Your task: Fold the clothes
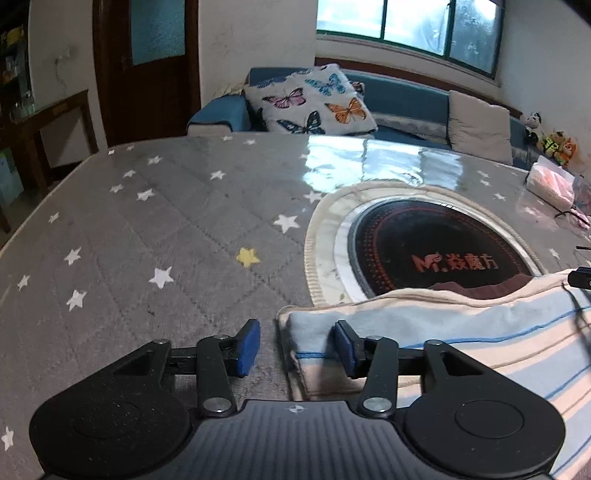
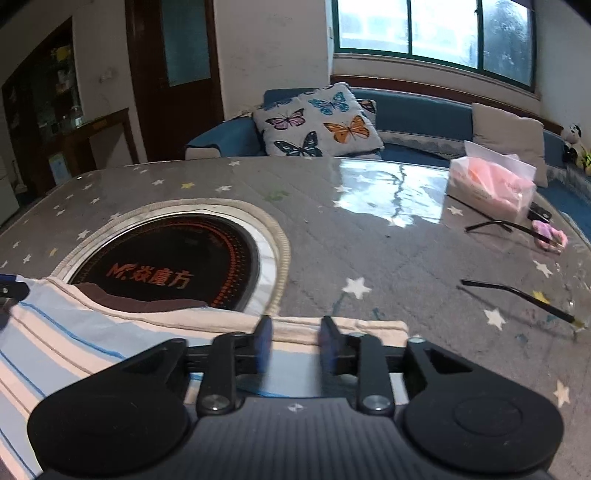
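Both claws stand released, left claw [image 1: 297, 345] straddling the striped cloth's [image 1: 461, 325] corner, right claw [image 2: 295, 345] above its edge.

Dim room from my feed; daylight through window [image 1: 406, 26] glares off table [image 1: 354, 166]; fisheye edges curve; right pads [image 2: 264, 343] blurred.

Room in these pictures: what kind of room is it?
Probably a living room at home: a blue sofa with a butterfly cushion, a window behind, and a star-patterned table with a built-in cooktop.
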Demonstrator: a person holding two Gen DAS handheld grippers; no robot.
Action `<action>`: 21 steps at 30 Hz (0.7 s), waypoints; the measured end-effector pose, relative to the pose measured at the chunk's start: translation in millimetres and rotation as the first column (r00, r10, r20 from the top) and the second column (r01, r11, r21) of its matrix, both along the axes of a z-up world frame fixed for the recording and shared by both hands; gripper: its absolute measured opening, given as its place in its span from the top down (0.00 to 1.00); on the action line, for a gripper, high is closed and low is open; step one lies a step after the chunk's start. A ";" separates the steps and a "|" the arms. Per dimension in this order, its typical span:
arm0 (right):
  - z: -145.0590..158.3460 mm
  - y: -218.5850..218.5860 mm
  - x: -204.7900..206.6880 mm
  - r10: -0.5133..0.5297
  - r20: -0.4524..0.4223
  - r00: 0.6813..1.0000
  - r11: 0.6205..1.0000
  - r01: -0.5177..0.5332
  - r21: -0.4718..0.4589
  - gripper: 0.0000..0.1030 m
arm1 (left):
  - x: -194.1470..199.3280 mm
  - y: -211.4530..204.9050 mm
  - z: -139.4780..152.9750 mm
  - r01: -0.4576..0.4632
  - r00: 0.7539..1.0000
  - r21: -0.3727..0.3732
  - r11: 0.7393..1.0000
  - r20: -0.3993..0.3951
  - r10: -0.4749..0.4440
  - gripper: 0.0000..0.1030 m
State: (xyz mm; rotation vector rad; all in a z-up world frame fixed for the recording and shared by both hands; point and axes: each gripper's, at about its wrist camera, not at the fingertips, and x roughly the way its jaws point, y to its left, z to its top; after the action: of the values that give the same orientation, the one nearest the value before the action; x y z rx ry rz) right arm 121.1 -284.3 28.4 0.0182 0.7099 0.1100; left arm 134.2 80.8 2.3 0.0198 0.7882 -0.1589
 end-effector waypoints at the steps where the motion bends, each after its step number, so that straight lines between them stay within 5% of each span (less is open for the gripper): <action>1: -1.3 2.4 1.3 0.006 -0.002 1.000 1.000 -0.006 0.001 0.70 | 0.7 -0.1 -1.7 -0.003 1.000 0.004 1.000 -0.003 0.003 0.47; 16: -2.3 73.1 1.1 0.157 0.001 0.988 0.987 -0.157 -0.020 0.50 | -18.9 6.5 13.0 -0.006 0.999 -0.008 1.000 0.049 0.006 0.00; 21: -12.3 97.9 3.1 0.181 -0.002 0.984 0.982 -0.181 -0.058 0.42 | -22.9 12.9 14.0 -0.022 0.999 -0.016 1.000 0.043 0.023 0.00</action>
State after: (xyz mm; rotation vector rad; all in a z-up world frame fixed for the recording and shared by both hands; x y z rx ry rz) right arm 124.2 -186.4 16.1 -0.1025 0.7103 0.2633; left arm 111.4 93.8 16.4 -0.0007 0.7433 -0.1430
